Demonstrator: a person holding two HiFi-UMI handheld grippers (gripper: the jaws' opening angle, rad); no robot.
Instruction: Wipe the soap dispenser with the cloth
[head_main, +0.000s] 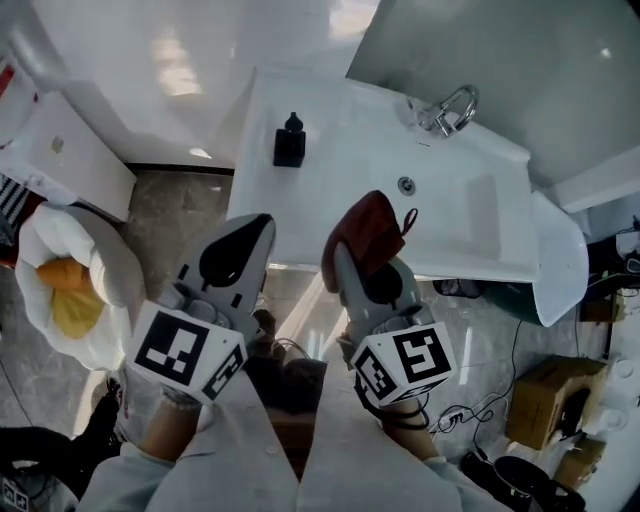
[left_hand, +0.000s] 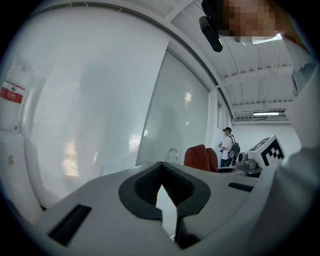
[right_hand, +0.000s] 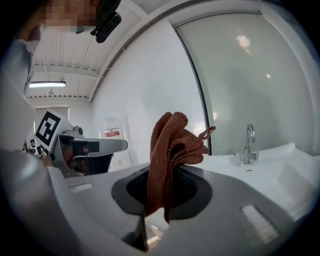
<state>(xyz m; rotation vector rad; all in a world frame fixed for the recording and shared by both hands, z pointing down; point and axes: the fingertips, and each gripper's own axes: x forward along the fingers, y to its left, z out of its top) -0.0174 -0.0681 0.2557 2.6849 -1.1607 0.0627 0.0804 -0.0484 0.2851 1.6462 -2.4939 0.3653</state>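
Observation:
The black soap dispenser (head_main: 289, 140) stands on the white sink counter (head_main: 340, 120), at its left part, well ahead of both grippers. My right gripper (head_main: 348, 252) (right_hand: 161, 192) is held in front of the counter's near edge, shut on a crumpled red-brown cloth (head_main: 372, 228) (right_hand: 172, 145) that sticks up out of its jaws. My left gripper (head_main: 258, 226) (left_hand: 161, 175) hangs beside it to the left, shut with nothing between its pads. From the left gripper view the cloth (left_hand: 200, 157) shows to the right; the dispenser is not in either gripper view.
A chrome faucet (head_main: 450, 110) (right_hand: 248, 142) and the drain (head_main: 405, 185) are at the basin's right. A white bag with yellow contents (head_main: 62, 290) lies on the floor at left, a cardboard box (head_main: 545, 400) and cables at right. A person (left_hand: 229, 146) stands far off.

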